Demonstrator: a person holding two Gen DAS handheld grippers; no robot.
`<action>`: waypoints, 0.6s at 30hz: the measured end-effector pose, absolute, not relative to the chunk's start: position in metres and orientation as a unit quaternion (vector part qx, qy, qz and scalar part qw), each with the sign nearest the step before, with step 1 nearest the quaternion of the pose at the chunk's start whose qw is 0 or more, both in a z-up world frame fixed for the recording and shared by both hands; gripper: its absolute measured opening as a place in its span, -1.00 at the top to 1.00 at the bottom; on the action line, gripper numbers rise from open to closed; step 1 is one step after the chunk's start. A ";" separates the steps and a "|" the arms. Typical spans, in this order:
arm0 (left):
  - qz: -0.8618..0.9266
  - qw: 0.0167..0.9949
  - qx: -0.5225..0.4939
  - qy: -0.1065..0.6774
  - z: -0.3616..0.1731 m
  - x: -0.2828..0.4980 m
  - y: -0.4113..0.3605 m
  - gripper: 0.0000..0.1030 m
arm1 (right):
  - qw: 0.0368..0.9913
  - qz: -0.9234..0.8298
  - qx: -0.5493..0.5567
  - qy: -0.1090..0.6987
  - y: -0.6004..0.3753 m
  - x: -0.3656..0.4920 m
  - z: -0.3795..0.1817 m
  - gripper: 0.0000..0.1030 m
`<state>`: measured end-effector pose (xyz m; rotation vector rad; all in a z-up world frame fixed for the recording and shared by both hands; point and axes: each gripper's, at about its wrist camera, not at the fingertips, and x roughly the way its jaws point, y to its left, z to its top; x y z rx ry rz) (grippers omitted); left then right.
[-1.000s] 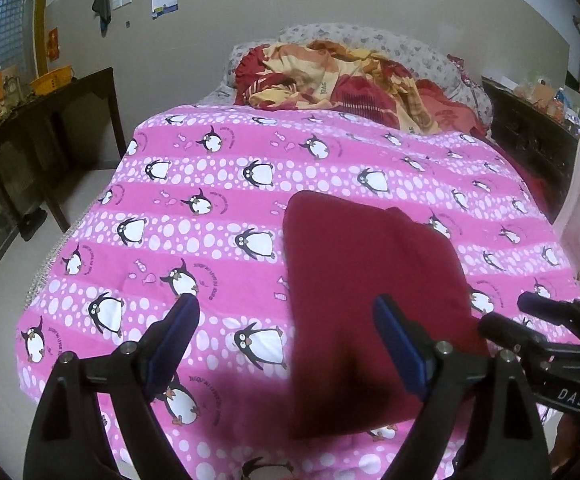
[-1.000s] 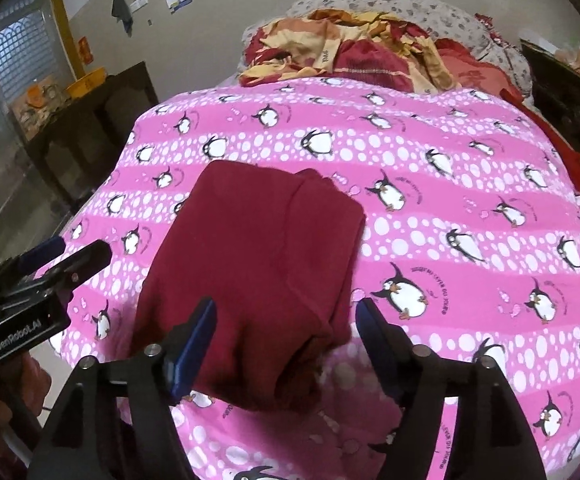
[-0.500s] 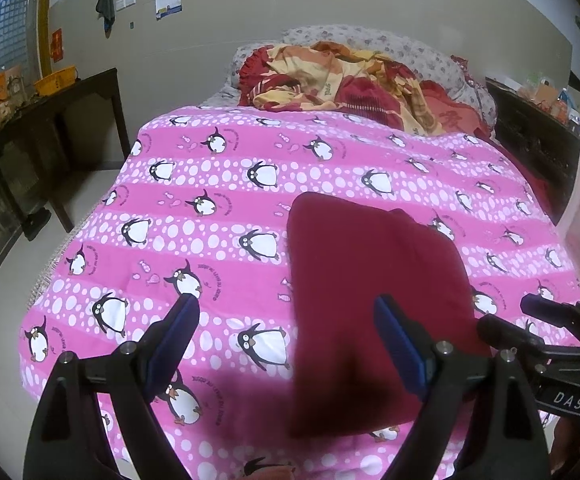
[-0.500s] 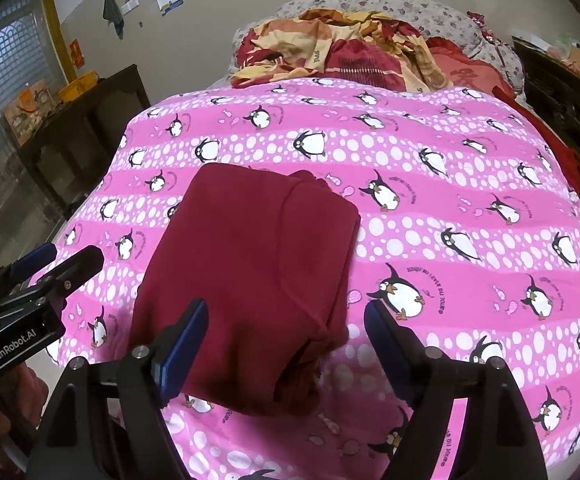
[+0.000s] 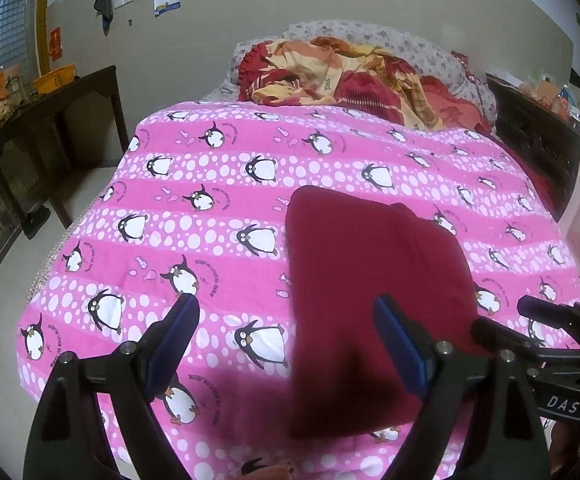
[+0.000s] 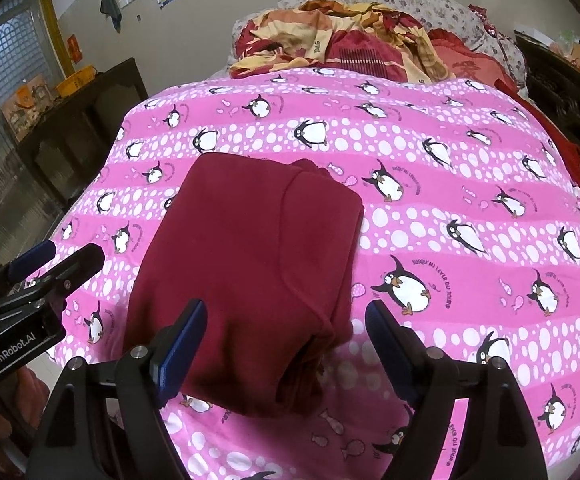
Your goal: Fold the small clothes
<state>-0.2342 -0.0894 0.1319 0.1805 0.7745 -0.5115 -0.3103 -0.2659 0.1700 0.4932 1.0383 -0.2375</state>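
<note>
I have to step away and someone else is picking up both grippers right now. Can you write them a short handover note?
Left gripper: jaws open, nothing between them, above the pink penguin bedspread.
Right gripper: jaws have just been opening; open, over the near edge of the dark red garment, not gripping it.
Garment: lies folded in a compact rectangle on the bedspread.
Done: this piece looks folded.
Left: perhaps tidy its near right corner. No other small clothes in view.

One folded dark-red garment (image 6: pixel 250 280) lies at frame centre; one pink penguin-print bedspread (image 6: pixel 450 208); two grippers, left gripper (image 5: pixel 286 332) and right gripper (image 6: pixel 286 332); one crumpled blanket (image 6: pixel 350 44), top centre.
</note>
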 end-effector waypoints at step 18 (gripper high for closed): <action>-0.246 0.889 0.088 0.377 0.127 -0.231 -0.091 -0.70 | 0.828 -0.106 0.226 0.501 -0.264 -0.303 0.163 -0.70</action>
